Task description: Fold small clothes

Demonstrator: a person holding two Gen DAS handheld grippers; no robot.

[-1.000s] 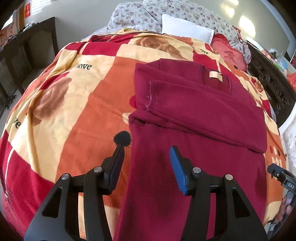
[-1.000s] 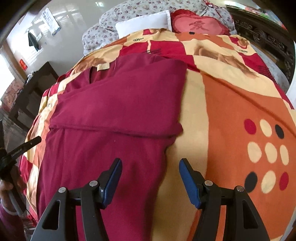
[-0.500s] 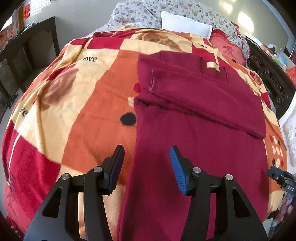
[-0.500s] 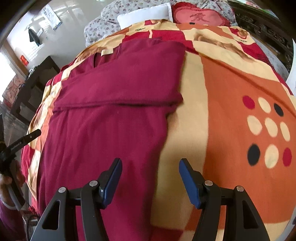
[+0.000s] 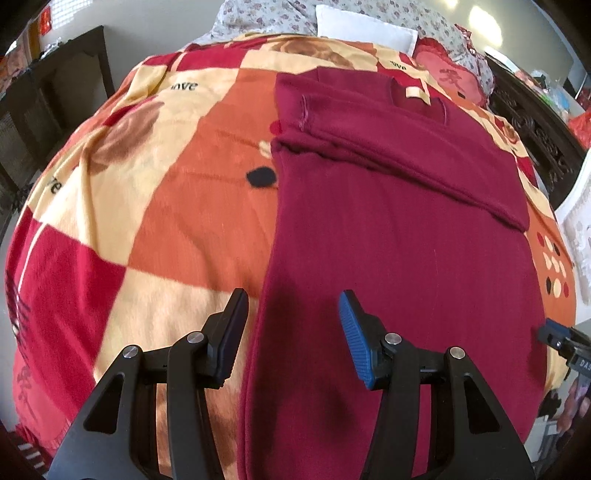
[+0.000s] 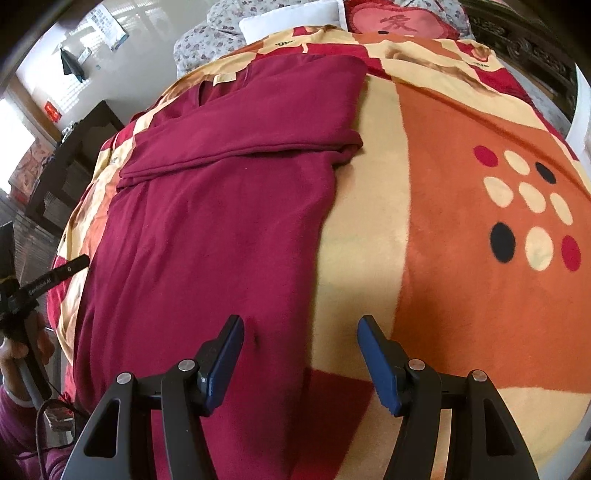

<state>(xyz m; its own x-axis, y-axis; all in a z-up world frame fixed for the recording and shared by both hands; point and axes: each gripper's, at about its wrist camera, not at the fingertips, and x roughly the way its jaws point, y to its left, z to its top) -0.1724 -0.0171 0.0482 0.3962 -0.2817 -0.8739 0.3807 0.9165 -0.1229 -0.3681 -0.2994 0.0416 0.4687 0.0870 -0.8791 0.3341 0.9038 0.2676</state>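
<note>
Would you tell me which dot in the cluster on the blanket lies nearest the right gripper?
The large black dot at the cluster's lower left lies nearest the right gripper; the cream and red dots sit farther right or higher on the blanket.

A bed fills the room, draped in a plush blanket (image 5: 155,192) of orange, cream and red blocks with dots and lettering. At its head, a white pillow (image 5: 364,31) sits against floral bedding (image 5: 266,14), a red cushion (image 5: 448,75) beside it. Dark carved wooden furniture (image 5: 532,110) runs along one side, a dark cabinet (image 6: 70,155) along the other. Pale walls catch bright patches of light (image 5: 480,11); daylight comes through a window (image 6: 13,133).
</note>
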